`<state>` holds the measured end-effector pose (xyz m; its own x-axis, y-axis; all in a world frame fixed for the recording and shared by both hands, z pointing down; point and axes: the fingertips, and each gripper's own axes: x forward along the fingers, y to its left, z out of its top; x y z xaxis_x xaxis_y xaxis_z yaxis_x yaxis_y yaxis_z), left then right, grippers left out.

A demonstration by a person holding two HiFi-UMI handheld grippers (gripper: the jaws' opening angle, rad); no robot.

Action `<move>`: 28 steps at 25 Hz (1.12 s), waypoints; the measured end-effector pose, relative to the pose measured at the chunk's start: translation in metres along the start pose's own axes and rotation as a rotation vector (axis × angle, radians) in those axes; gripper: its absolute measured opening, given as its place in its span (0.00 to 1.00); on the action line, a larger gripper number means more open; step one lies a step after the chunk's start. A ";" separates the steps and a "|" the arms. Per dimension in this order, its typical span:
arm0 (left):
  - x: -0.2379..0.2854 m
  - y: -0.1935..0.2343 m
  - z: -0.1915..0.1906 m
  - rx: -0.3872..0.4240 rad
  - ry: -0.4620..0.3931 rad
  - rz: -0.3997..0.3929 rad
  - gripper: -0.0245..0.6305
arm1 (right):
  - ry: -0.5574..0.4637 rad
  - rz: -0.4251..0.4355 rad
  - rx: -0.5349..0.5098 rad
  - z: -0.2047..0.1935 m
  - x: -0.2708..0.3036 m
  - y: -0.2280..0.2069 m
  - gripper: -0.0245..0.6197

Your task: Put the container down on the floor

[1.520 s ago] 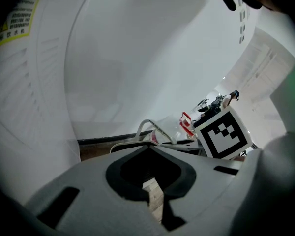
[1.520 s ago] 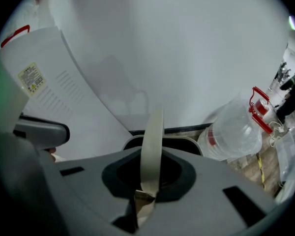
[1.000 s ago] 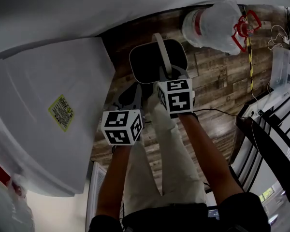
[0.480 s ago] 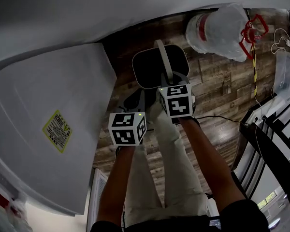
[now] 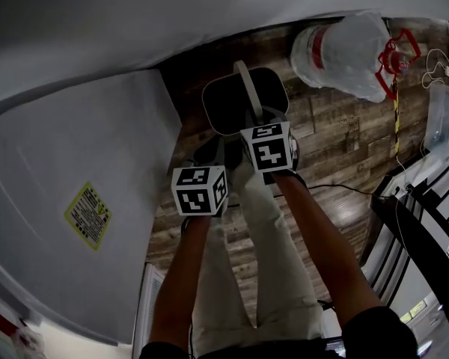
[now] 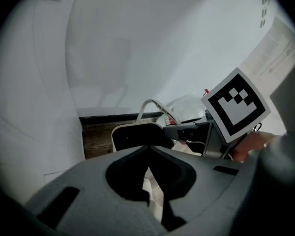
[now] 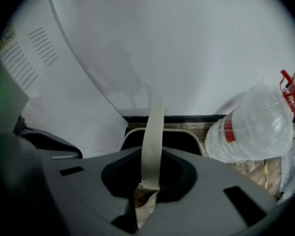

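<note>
Here the right gripper (image 7: 147, 188) pinches the pale handle (image 7: 152, 146) of the black container (image 5: 243, 99), which hangs under it over the wood floor (image 5: 337, 140); whether it touches the floor is unclear. The left gripper (image 6: 148, 166), just beside, has its jaws pressed together on nothing. A white appliance (image 5: 82, 163) stands left, and a clear water bottle (image 5: 344, 47) lies beyond.

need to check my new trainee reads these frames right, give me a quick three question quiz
1. True or false: the right hand-held gripper is shut on the white handle of the container.
2. What lies on the floor beside the container? A) clear plastic jug B) cardboard box C) folded towel
3. Fill in: the left hand-held gripper holds ____.
Key: 1 true; 2 A; 3 nothing.
</note>
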<state>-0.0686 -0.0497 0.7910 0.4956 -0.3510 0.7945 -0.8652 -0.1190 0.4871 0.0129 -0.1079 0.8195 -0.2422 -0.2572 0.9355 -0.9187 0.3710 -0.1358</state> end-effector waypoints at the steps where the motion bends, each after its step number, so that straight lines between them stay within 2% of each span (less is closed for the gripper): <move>1: 0.003 0.002 0.001 0.006 0.002 0.008 0.06 | -0.001 0.002 -0.009 0.003 0.002 0.000 0.09; 18: 0.040 0.029 0.001 -0.012 0.026 0.061 0.06 | -0.025 0.010 -0.064 0.027 0.050 0.003 0.09; 23: 0.046 0.036 0.001 -0.053 0.026 0.062 0.06 | -0.040 0.011 -0.055 0.030 0.058 0.004 0.09; 28: 0.049 0.045 0.004 -0.037 0.022 0.069 0.06 | -0.049 0.014 -0.059 0.037 0.066 0.006 0.09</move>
<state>-0.0835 -0.0761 0.8508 0.4372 -0.3370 0.8338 -0.8940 -0.0612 0.4440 -0.0204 -0.1554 0.8681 -0.2710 -0.2941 0.9165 -0.8955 0.4263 -0.1280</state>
